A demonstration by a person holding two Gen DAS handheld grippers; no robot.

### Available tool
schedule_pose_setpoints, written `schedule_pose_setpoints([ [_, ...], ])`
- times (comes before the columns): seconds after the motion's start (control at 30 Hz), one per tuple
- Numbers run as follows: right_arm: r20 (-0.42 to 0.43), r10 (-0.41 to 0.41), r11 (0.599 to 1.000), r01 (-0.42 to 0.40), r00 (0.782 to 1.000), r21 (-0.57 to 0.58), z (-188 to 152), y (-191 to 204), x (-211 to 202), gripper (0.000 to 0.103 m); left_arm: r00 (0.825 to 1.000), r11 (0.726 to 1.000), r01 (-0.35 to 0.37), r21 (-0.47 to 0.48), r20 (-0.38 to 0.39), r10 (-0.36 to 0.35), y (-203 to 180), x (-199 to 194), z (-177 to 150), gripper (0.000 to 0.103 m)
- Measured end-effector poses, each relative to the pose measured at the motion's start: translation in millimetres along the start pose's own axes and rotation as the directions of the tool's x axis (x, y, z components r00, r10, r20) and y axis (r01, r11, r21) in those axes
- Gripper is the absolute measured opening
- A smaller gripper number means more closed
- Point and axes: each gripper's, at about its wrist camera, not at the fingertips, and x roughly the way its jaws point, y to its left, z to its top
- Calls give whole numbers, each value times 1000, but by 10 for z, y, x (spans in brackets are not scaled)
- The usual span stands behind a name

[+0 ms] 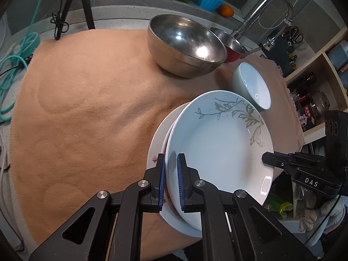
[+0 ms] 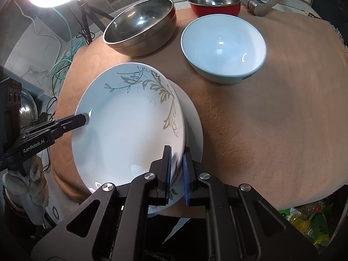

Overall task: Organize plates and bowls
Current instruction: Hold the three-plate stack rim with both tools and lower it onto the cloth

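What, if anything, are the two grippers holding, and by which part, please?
Both hold the white leaf-patterned ceramic plate by its rim: the left gripper and right gripper clamp opposite edges, above another white plate.

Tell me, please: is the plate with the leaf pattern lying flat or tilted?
Tilted. The patterned plate is held at opposite rims by both grippers, and its left edge stands above the white plate beneath it.

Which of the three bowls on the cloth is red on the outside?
The small steel-lined bowl at the back by the faucet. The large bowl beside it is bare steel all over, and the nearer bowl is pale blue and white.
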Motion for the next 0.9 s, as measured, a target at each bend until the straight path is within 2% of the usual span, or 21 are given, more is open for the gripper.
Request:
schedule_pose_setpoints([
  [0.4,-20,-30,999,29,999,-26,-61,26,19,10,999,999,-32,42,-16,32,-83,33,16,9],
  [0.9,-26,-57,997,56,998,-62,-60,81,36,11,999,998,-49,51,-14,49,-107,43,22,9],
])
